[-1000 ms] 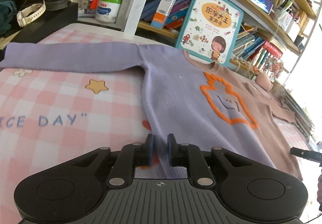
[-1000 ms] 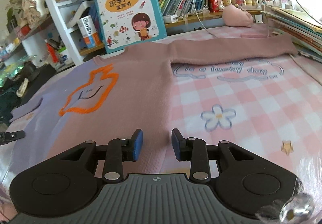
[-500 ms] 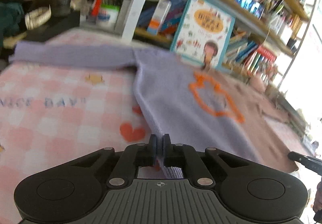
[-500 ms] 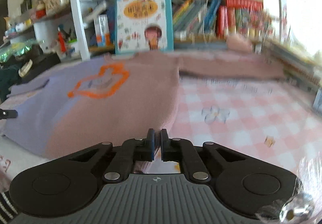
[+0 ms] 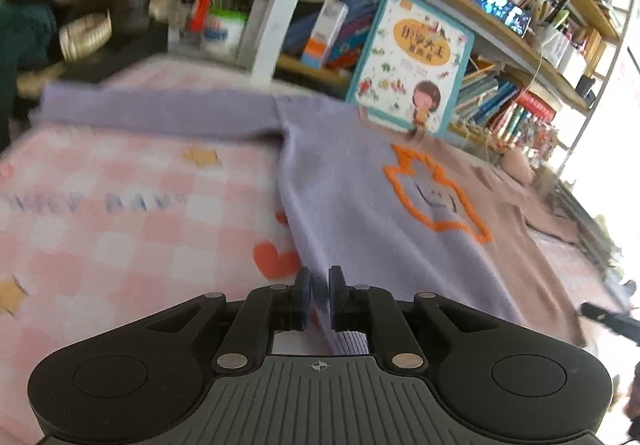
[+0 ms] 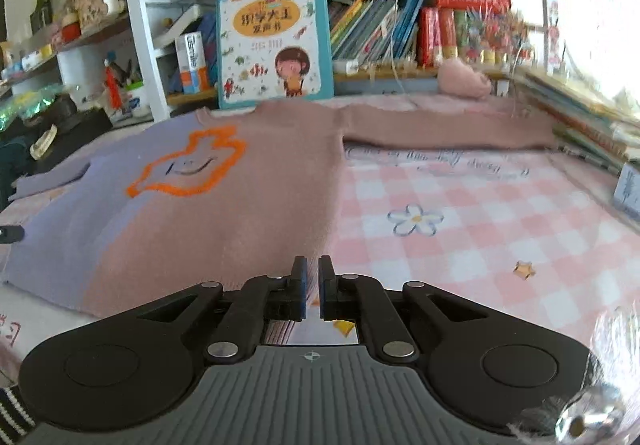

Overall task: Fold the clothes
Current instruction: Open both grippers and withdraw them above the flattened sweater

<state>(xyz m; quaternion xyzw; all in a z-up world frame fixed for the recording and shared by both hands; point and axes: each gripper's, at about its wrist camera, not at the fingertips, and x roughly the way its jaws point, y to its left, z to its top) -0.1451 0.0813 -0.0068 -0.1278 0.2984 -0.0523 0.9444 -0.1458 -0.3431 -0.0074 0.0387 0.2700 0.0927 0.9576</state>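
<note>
A sweater, half lilac (image 5: 352,205) and half dusty pink (image 6: 256,213) with an orange outlined shape on the chest, lies spread front up on a pink checked cloth (image 5: 120,229). Both sleeves stretch out sideways. My left gripper (image 5: 319,291) is shut on the lilac bottom hem corner, and ribbed knit shows between its fingers. My right gripper (image 6: 312,285) is shut on the pink bottom hem corner, and the hem rises slightly toward it.
A children's book (image 6: 276,45) stands against the bookshelf behind the collar. Stacked books (image 6: 592,129) line the right edge. A pen cup and a dark box (image 5: 120,41) sit at the far left. The cloth (image 6: 480,229) shows bare right of the sweater.
Both grippers went from open to shut on the hem corners. They have since drawn up and back a little, lifting the hem off the cloth.
</note>
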